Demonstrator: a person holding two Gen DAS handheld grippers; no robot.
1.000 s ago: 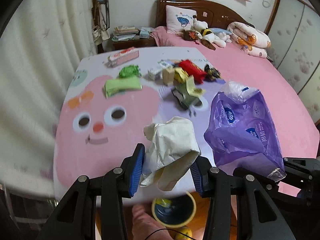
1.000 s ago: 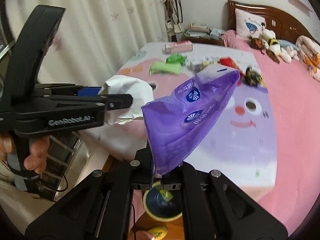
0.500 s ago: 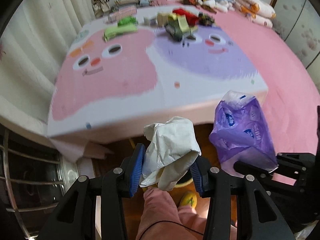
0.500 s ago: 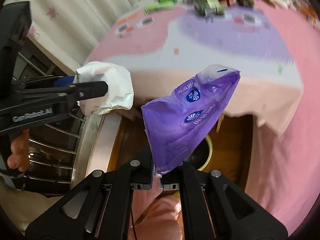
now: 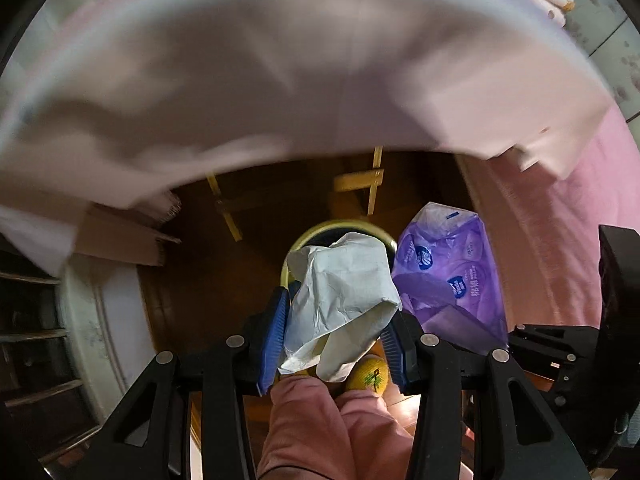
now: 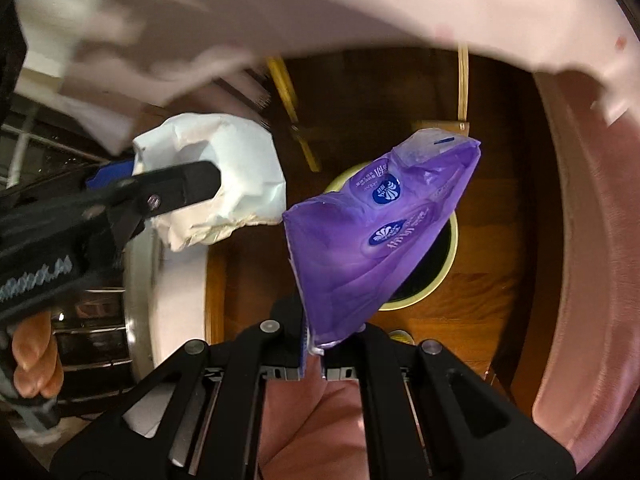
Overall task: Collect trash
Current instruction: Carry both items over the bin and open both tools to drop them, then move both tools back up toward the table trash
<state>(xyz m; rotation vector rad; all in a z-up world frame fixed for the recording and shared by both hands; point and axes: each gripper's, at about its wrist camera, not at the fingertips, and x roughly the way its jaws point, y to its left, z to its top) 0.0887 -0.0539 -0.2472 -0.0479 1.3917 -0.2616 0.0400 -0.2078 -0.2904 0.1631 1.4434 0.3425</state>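
A pale sheet (image 5: 304, 80) hangs over the wooden floor (image 6: 472, 288), where a round bin with a yellow rim (image 6: 451, 256) and a dark inside stands; what lies in it cannot be told. Above the bin, the right tool (image 6: 314, 360) is clenched on the bottom edge of an empty purple plastic wrapper (image 6: 368, 248) with blue round logos whose writing is too blurred to read. Beside it, the left tool (image 5: 336, 340) grasps a crumpled white paper (image 5: 340, 292) between its blue pads (image 5: 274, 332), over the bin's rim.
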